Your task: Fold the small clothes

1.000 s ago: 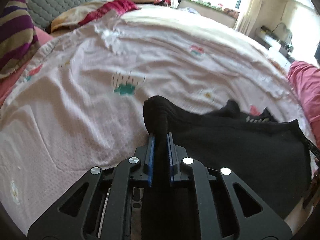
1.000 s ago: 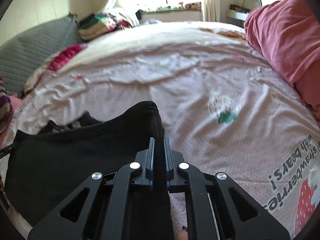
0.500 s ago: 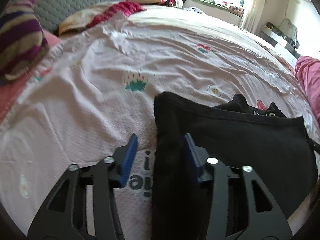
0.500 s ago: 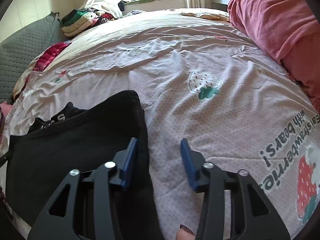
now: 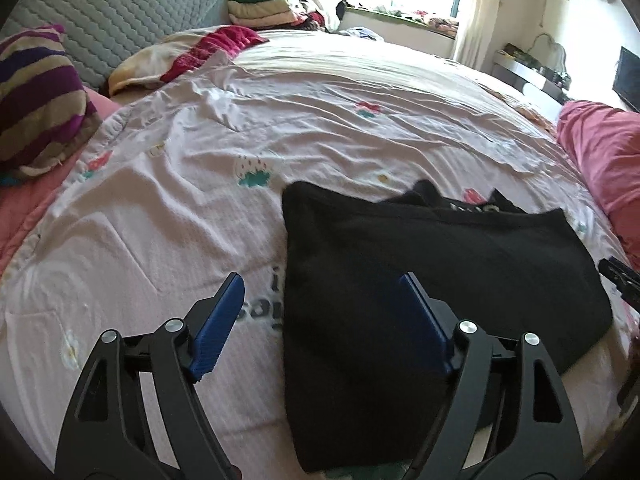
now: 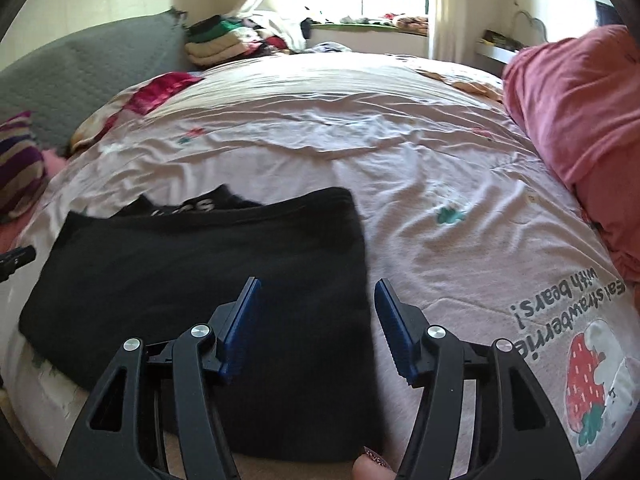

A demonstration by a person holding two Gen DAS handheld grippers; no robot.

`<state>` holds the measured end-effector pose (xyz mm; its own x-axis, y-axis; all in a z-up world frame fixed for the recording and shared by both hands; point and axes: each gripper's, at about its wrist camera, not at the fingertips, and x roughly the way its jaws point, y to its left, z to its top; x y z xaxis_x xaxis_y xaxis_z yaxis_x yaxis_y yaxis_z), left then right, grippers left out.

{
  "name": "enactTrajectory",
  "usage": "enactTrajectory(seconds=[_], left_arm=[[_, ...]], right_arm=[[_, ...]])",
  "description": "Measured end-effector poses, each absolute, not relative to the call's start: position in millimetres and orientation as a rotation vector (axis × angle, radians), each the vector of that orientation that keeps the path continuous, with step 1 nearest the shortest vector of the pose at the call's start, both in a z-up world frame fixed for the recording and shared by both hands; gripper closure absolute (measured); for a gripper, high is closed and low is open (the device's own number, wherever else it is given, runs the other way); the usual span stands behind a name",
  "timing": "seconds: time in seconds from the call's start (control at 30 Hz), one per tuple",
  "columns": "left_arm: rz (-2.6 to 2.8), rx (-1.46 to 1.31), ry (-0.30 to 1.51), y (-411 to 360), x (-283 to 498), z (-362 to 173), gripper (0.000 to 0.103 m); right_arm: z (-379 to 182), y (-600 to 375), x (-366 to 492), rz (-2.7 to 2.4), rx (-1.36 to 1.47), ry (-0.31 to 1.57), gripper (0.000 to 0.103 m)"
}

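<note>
A black garment (image 5: 440,264) lies folded on the pale pink bedsheet (image 5: 180,200), with a strip of white lettering showing at its far edge (image 6: 196,208). My left gripper (image 5: 320,284) hangs over the garment's left edge. Its jaws are opening, and the blue pads (image 5: 218,320) stand apart without pressing the cloth. My right gripper (image 6: 318,284) hovers above the same black garment (image 6: 200,272) at its right edge. Its jaws are also opening, with the cloth edge below them and untouched.
A pink blanket pile (image 6: 580,120) rises at the right of the bed. A striped pillow (image 5: 40,96) and grey quilted headboard (image 5: 120,8) are at the left. Folded clothes (image 5: 260,4) are stacked by the window. A person's fingertip (image 6: 372,468) shows at the bottom edge.
Both grippers were shut on the black garment's corners a second ago. They have let go, spread their jaws and drawn back and up. The garment now rests flat on the sheet.
</note>
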<state>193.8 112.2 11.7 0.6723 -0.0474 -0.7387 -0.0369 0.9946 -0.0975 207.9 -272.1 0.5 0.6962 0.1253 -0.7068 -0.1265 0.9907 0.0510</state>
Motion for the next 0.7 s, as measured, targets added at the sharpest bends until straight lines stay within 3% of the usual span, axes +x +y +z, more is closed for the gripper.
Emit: enactTrajectory(seconds=[0.1, 0.53, 0.7], left_arm=[[-0.005, -0.096, 0.834, 108, 188, 13, 0.022], [-0.039, -0.092, 0.82, 96, 171, 22, 0.02], [-0.079, -0.09, 0.849, 86, 164, 14, 0.034]], right_arm=[[4, -267, 203, 0.16, -0.007, 0.78, 0.046], [13, -255, 184, 0.21, -0.002, 0.759, 0.046], [8, -256, 177, 0.214, 0.011, 0.771, 0.046]])
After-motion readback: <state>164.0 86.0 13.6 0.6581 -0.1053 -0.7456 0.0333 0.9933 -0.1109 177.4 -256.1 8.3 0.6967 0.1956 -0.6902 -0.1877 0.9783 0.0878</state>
